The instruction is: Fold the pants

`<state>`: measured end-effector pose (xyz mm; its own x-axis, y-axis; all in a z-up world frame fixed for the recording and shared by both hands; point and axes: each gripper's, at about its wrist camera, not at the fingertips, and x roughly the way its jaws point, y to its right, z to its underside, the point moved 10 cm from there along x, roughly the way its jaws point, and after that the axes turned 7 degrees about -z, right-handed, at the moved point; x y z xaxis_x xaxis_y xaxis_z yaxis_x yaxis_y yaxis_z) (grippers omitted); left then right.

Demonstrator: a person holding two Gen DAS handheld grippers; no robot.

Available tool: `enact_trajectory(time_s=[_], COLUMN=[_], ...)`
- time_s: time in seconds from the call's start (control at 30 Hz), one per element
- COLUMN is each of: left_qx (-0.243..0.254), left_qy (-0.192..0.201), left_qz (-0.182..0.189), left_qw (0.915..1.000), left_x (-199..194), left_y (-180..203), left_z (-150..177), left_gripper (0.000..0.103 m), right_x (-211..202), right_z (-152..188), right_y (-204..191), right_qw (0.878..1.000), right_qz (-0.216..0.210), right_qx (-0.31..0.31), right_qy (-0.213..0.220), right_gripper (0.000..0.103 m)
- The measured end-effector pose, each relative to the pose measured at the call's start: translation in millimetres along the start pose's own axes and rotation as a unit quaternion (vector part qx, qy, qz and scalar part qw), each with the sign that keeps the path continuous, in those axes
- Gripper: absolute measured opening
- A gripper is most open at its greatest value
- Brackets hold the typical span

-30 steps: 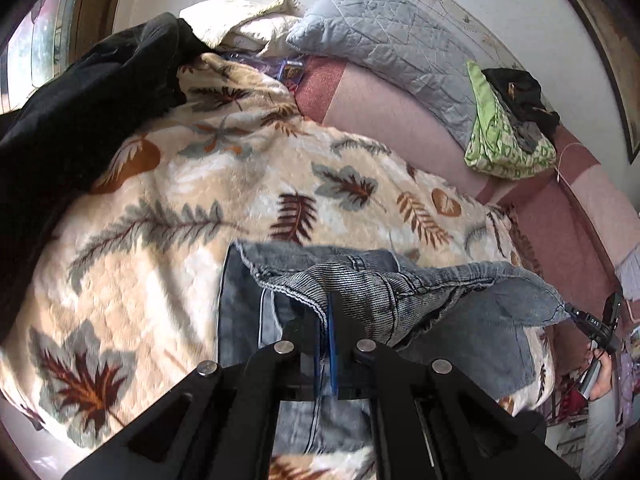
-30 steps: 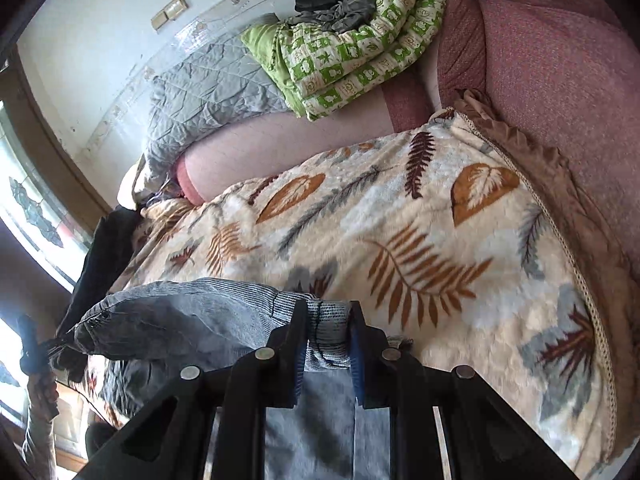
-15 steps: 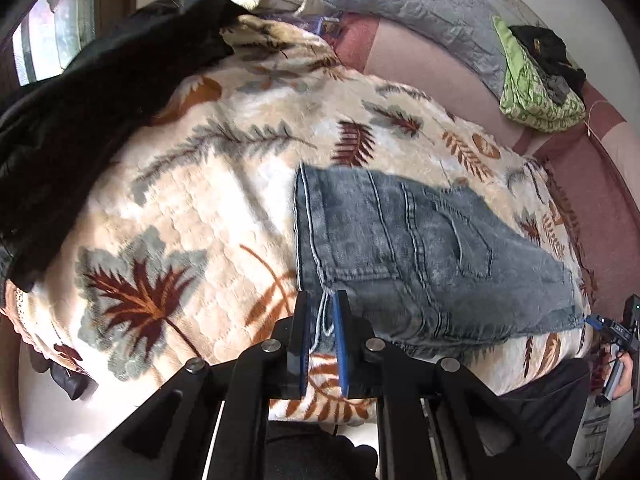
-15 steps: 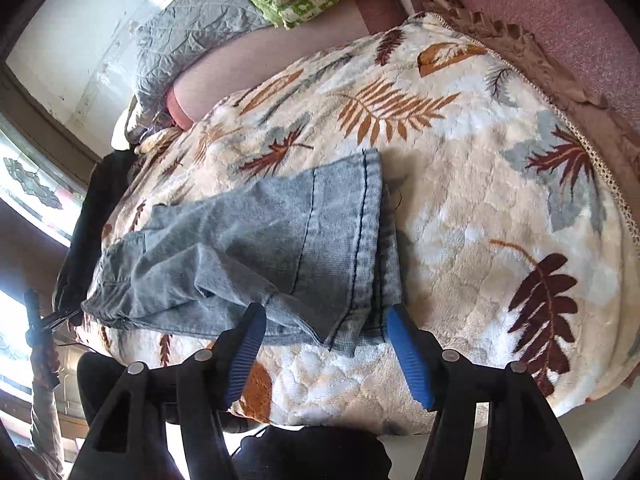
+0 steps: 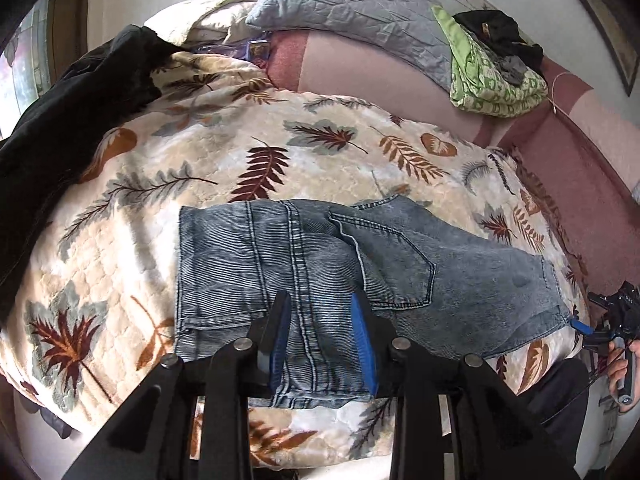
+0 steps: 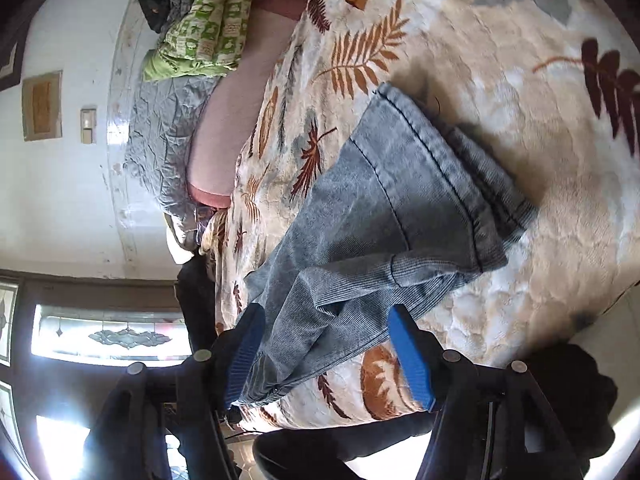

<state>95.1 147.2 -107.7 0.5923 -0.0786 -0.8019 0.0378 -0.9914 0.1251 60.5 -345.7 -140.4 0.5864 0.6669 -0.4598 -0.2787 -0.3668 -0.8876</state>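
We see the pants (image 5: 320,264) lying flat on the bed (image 5: 132,216), close to its near edge, on top of the leaf blanket. They are doubled over, so the folded part is short and thick. We think they lie near the edge so both hands can reach them without stretching.

Our left gripper (image 5: 322,340) hangs over the near side of the pants. Its jaws are opening, and the blue pads stand apart on each side of the seam. The cloth lies under and between them, but the pads do not squeeze it. We think it lets go because this side now lies where it should.

Our right gripper (image 6: 328,356) is at the other end of the pants, by the near edge of the bed. Its jaws are spread wide. A rumpled bit of cloth sits between the pads, loose and not pinched. This end looks bunched up, so we think it needs smoothing before another fold.

A black cloth (image 5: 60,128) lies along the far left side of the bed, and pillows (image 5: 360,16) sit at the far edge, well apart from the pants.
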Motion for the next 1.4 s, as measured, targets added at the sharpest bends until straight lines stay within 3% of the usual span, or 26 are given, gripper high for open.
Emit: enact_trajectory(time_s=[0.07, 0.27, 0.3, 0.33, 0.43, 0.57, 0.63, 0.7, 0.77, 0.8, 0.87, 0.93, 1.1, 1.17, 1.27, 1.33, 1.4], left_qx=[0.011, 0.009, 0.007, 0.005, -0.001, -0.006, -0.004, 0.001, 0.0, -0.001, 0.002, 0.004, 0.004, 0.003, 0.008, 0.009, 0.007], left_qy=[-0.005, -0.017, -0.023, -0.032, -0.056, -0.05, -0.049, -0.048, -0.051, -0.052, -0.055, -0.058, -0.059, -0.06, -0.058, -0.056, -0.054], left_qz=[-0.006, -0.011, -0.014, -0.018, -0.017, -0.007, -0.008, -0.009, -0.008, -0.007, -0.008, -0.01, -0.012, -0.014, -0.018, -0.017, -0.013], left_qw=[0.9999, 0.9998, 0.9996, 0.9993, 0.9983, 0.9987, 0.9987, 0.9988, 0.9987, 0.9986, 0.9984, 0.9983, 0.9982, 0.9981, 0.9981, 0.9982, 0.9985], left_x=[11, 33, 39, 44, 59, 60, 59, 59, 58, 57, 57, 57, 58, 59, 59, 59, 59], left_y=[6, 5, 3, -1, -7, -10, -10, -10, -10, -11, -11, -11, -11, -11, -11, -11, -11], left_z=[1, 9, 12, 16, 30, 33, 34, 34, 36, 36, 38, 38, 38, 38, 38, 39, 39], left_gripper=[0.031, 0.031, 0.032, 0.032, 0.031, 0.031, 0.032, 0.032, 0.032, 0.032, 0.032, 0.032, 0.032, 0.032, 0.032, 0.032, 0.032], right_x=[9, 7, 4, 3, -3, -26, -29, -18, -14, -12, -23, -34, -70, -58, -18, 7, 27], right_z=[-2, -31, -34, -36, -45, -61, -60, -59, -58, -53, -52, -53, -83, -95, -109, -122, -136], right_y=[9, 37, 42, 45, 37, -23, -45, -22, 40, 58, 49, 37, 3, -14, -37, -32, -1], right_qw=[1.0, 0.993, 0.992, 0.991, 0.987, 0.965, 0.95, 0.945, 0.952, 0.961, 0.963, 0.964, 0.95, 0.962, 0.987, 0.99, 0.99], right_qz=[0.012, 0.051, 0.065, 0.082, 0.13, 0.171, 0.184, 0.217, 0.261, 0.244, 0.225, 0.217, 0.233, 0.183, 0.056, 0.043, 0.077], right_qx=[0.017, 0.067, 0.07, 0.06, -0.001, -0.149, -0.216, -0.227, -0.15, -0.124, -0.143, -0.143, -0.179, -0.176, -0.14, -0.124, -0.102], right_qy=[0.007, 0.079, 0.088, 0.089, 0.092, 0.133, 0.128, 0.092, 0.057, 0.034, 0.046, 0.046, 0.109, 0.097, 0.061, 0.059, 0.056], right_gripper=[0.067, 0.066, 0.054, 0.034, 0.022, 0.021, 0.021, 0.023, 0.038, 0.04, 0.04, 0.069, 0.07, 0.07, 0.07, 0.07, 0.073])
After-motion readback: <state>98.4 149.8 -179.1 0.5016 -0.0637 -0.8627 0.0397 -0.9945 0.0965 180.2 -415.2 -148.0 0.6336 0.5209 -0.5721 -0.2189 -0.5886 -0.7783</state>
